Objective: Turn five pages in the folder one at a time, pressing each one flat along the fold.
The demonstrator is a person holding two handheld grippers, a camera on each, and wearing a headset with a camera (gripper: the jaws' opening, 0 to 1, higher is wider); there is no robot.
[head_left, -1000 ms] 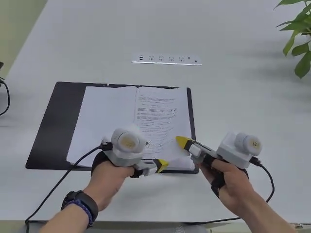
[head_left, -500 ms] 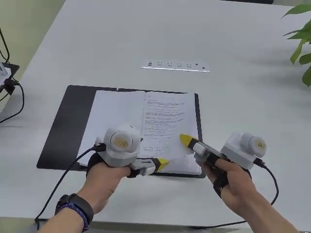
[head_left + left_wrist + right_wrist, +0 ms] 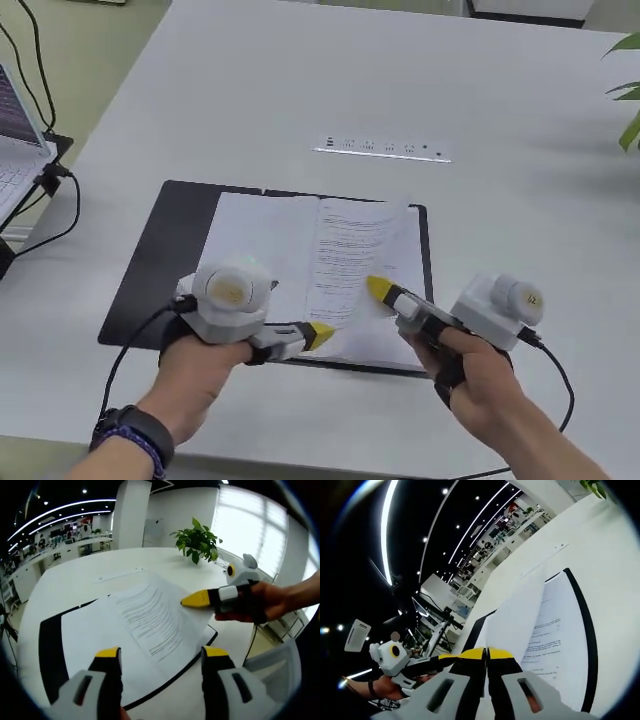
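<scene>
Right gripper: your right gripper [image 3: 378, 289] has its yellow-tipped jaws clenched on the lower edge of the printed page [image 3: 345, 260]. In the right gripper view the tips [image 3: 486, 654] sit pressed together with the sheet [image 3: 515, 615] rising from them.
Left gripper: your left gripper [image 3: 312, 335] is released. The left gripper view shows its jaws [image 3: 161, 652] spread wide with nothing between them, hovering over the folder's near edge.
Folder: the black folder [image 3: 160, 270] lies open and flat on the table, just in front of both your hands. A blank sheet [image 3: 250, 250] lies on its left half and the printed stack on its right.
Page: it is lifted off the right-hand stack and curves up towards the fold.
In the way: nothing sits on the folder. From the left gripper view your other gripper [image 3: 197, 599] reaches across over the page [image 3: 150, 615].
Around: a white power strip [image 3: 382, 150] lies just beyond the folder's far edge. A laptop [image 3: 12, 140] with cables shows at the far left, off the table. Plant leaves [image 3: 628, 90] enter at the right edge.
Cables: a black cable [image 3: 130, 350] trails from the left gripper across the table, and another [image 3: 560, 380] loops from the right one.
Your wrist: a dark band [image 3: 125, 430] is on your left arm.
Surface: a plain white table [image 3: 300, 80], wide and smooth.
Room: an open office with a white column, bright windows, long ceiling light strips and rows of desks behind.
</scene>
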